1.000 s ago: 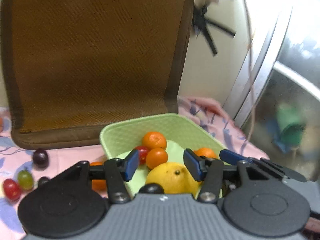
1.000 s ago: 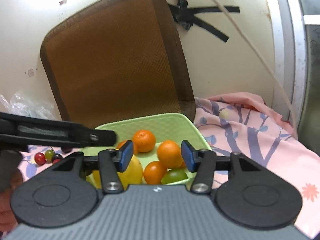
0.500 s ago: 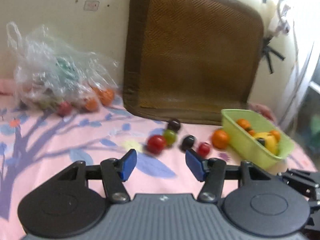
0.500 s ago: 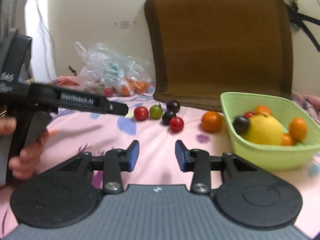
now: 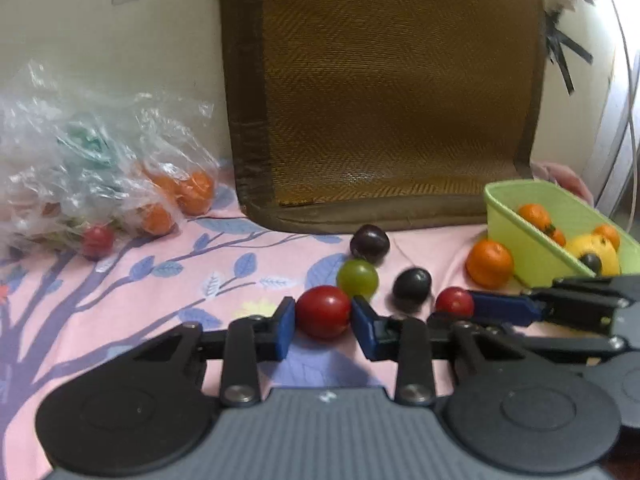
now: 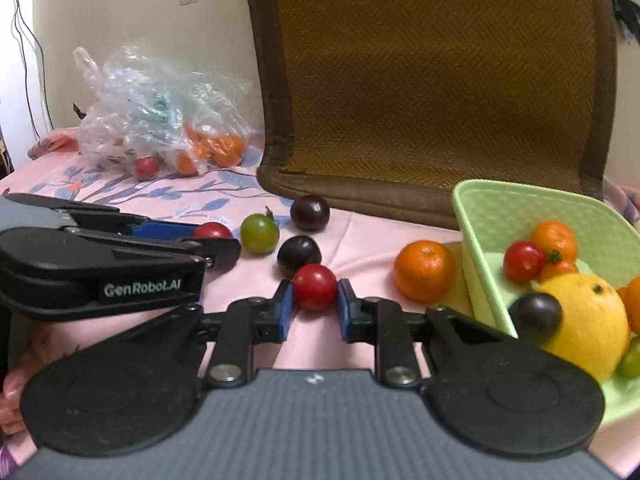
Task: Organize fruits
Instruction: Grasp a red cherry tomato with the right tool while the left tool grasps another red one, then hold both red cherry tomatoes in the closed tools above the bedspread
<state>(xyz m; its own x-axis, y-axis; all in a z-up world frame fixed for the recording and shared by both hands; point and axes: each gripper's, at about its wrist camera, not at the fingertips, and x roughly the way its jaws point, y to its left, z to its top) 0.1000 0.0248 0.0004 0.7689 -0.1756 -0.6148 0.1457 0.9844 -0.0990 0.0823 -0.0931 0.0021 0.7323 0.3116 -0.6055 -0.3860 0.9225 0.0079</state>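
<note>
In the left wrist view my left gripper [image 5: 324,322] is shut on a large red tomato [image 5: 323,312] that rests on the pink cloth. My right gripper [image 6: 315,306] is shut on a smaller red tomato [image 6: 315,286], also down on the cloth. Just beyond lie a green tomato [image 5: 357,279], two dark plums [image 5: 369,243] [image 5: 412,285] and a loose tangerine [image 6: 424,271]. The light green basket [image 6: 480,236] at the right holds a yellow citrus [image 6: 588,328], tangerines, a red tomato and a dark plum. Each gripper shows side-on in the other's view.
A brown woven cushion [image 5: 380,100] leans on the wall behind the fruit. A clear plastic bag [image 5: 100,184] with more tangerines and a tomato lies at the back left. A hand [image 6: 12,392] holds the left gripper's handle. Cables hang on the wall at right.
Both grippers left the basket, swung left and came down to the loose fruit. Their jaws, open half a second ago, have shut, each on a red tomato.
</note>
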